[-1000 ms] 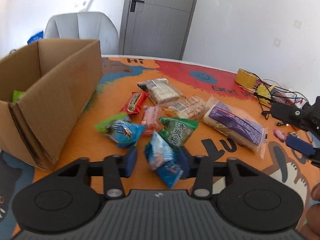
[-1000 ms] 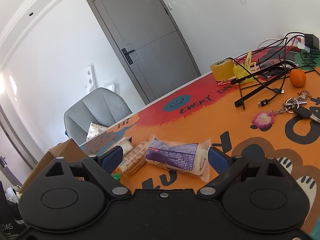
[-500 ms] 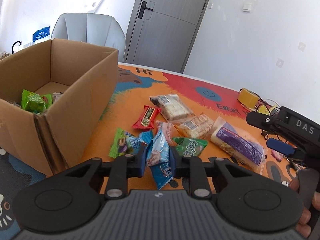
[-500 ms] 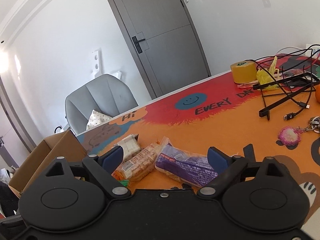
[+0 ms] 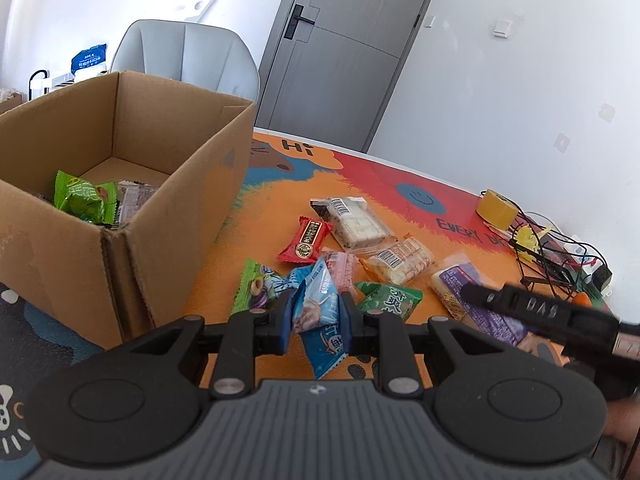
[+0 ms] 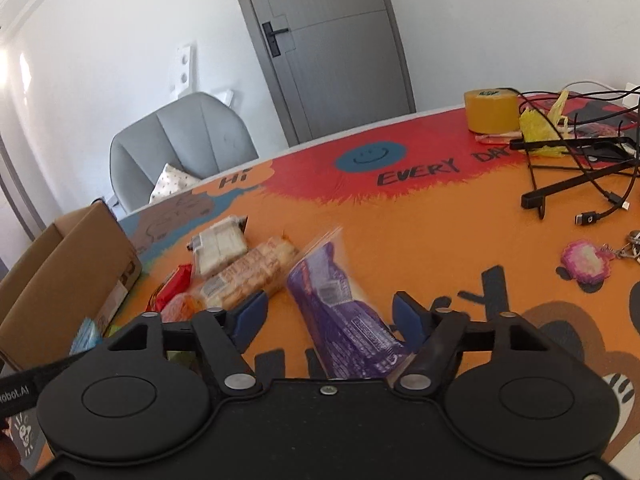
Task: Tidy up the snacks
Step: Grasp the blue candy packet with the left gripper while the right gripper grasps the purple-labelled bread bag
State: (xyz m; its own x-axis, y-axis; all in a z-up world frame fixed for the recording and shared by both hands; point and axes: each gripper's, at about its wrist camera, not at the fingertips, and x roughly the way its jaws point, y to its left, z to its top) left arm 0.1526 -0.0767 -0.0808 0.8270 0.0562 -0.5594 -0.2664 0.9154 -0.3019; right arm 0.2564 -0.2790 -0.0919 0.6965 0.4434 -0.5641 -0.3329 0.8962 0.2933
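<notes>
Left tool point(image 5: 314, 318) pinches the blue packet point(image 5: 318, 312); carry it left over the box point(image 5: 120, 216); right tool point(image 6: 326, 314), closing, straddles the purple packet point(image 6: 344, 320) ungripped; centre it first.

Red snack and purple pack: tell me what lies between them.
In the left wrist view, the tan cracker pack lies between the red snack and the purple pack.

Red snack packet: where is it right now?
In the left wrist view the red snack packet lies on the orange mat near centre, between the cardboard box on its left and the clear white-bar pack on its right.
</notes>
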